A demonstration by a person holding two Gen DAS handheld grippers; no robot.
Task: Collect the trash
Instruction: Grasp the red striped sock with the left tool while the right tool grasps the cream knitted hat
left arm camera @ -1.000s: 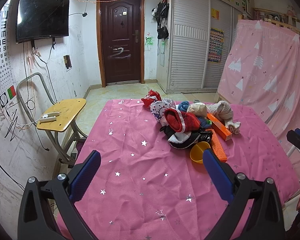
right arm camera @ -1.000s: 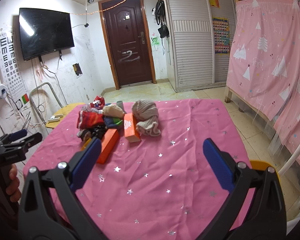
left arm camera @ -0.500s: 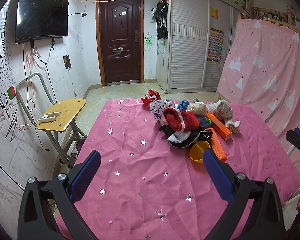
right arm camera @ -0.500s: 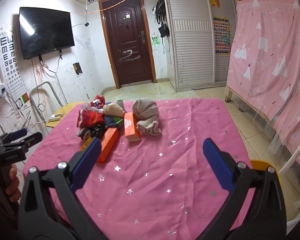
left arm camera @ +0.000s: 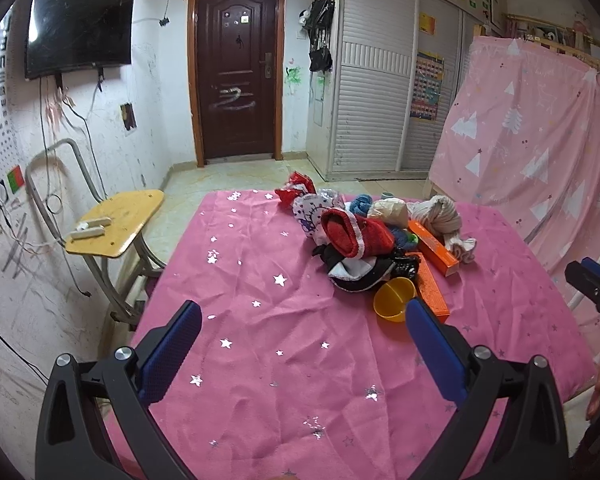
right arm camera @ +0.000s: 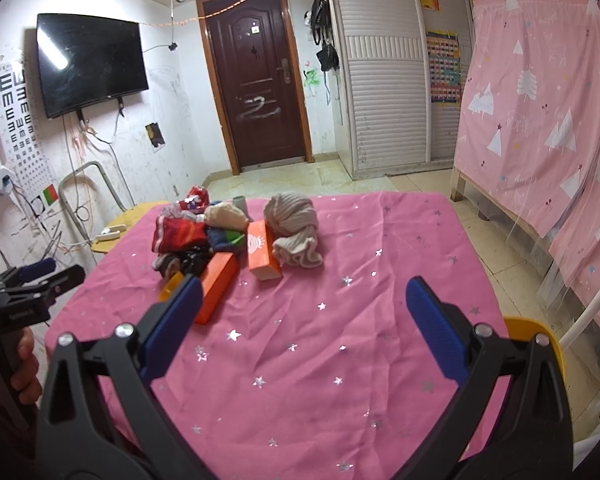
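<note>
A heap of items lies on the pink starred tablecloth [left arm camera: 280,320]: a red rolled cloth [left arm camera: 350,232], a beige knitted cloth [left arm camera: 440,216], two orange boxes [left arm camera: 434,246], a yellow cup [left arm camera: 394,299] and dark cloth. In the right wrist view I see the same heap, with an orange box [right arm camera: 260,250], a longer orange box [right arm camera: 218,282] and the beige cloth [right arm camera: 294,228]. My left gripper [left arm camera: 300,320] is open and empty, short of the heap. My right gripper [right arm camera: 300,300] is open and empty, near the heap's right side.
A wooden chair [left arm camera: 112,224] with white items stands left of the table. A yellow bin rim [right arm camera: 532,336] shows at the table's right edge. A pink curtained bed [right arm camera: 540,120] stands to the right. A door [left arm camera: 236,76] and wardrobe are behind.
Both grippers have barely moved; the views are almost the same. Nothing was taken or let go.
</note>
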